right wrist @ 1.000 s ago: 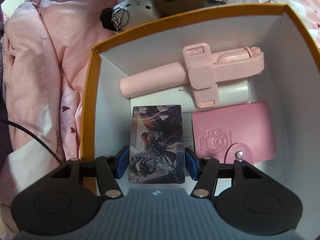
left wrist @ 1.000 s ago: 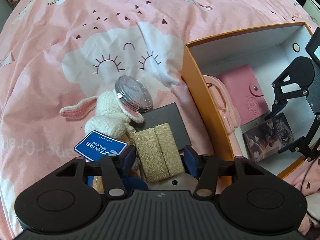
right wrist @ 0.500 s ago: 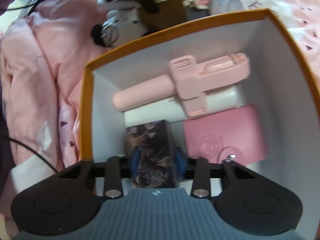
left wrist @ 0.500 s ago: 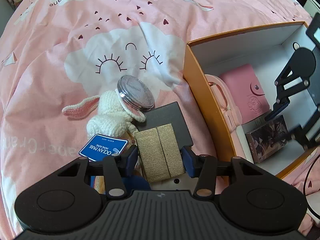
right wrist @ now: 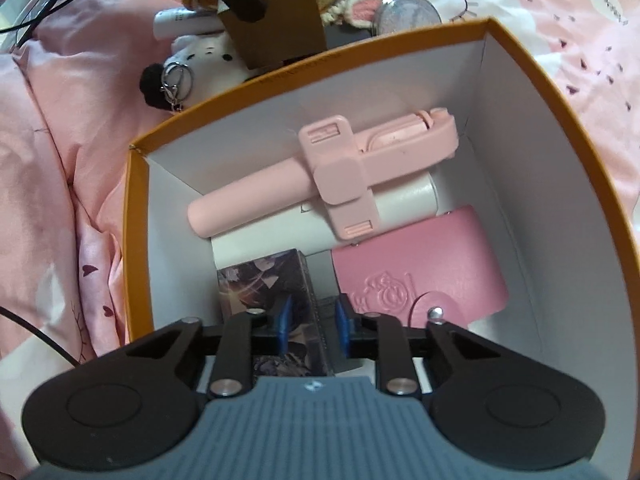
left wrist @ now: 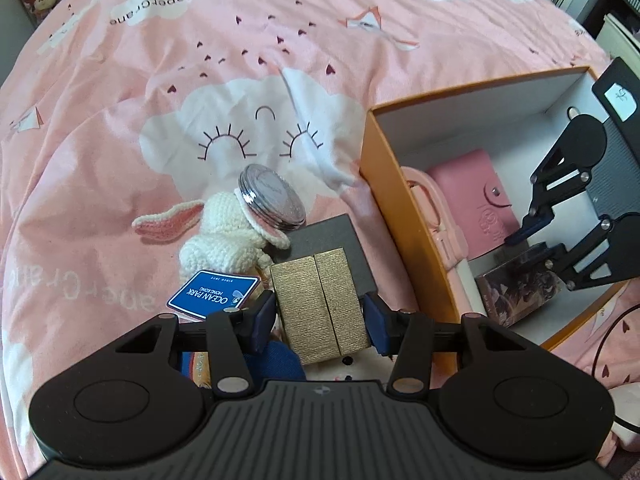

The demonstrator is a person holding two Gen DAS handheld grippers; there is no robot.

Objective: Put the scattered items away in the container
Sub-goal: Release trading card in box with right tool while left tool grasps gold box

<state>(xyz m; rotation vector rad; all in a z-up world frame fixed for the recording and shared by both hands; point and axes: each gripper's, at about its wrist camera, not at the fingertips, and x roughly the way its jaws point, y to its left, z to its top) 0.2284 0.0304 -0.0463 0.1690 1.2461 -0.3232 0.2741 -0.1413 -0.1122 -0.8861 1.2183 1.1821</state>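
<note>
My left gripper [left wrist: 320, 318] is shut on a gold box [left wrist: 320, 304] and holds it beside the orange box [left wrist: 394, 204]; the gold box also shows in the right wrist view [right wrist: 276, 36]. My right gripper [right wrist: 312, 326] is inside the orange box [right wrist: 136, 208], its jaws closed to a narrow gap, above an illustrated card box [right wrist: 264, 292] that stands tilted on edge. It also shows in the left wrist view [left wrist: 520, 284]. A pink selfie stick [right wrist: 340, 172] and a pink wallet [right wrist: 424, 264] lie in the box.
On the pink bedspread left of the box lie a white crocheted bunny [left wrist: 224, 236], a round silver tin [left wrist: 272, 196], a dark flat box [left wrist: 332, 248], a blue Ocean Park card [left wrist: 212, 294] and a white plush keychain [right wrist: 200, 60]. A cable [right wrist: 36, 332] runs at the left.
My left gripper closed on the gold box and lifted it slightly. My right gripper's jaws narrowed and rose; the card box went from lying flat to standing tilted on edge.
</note>
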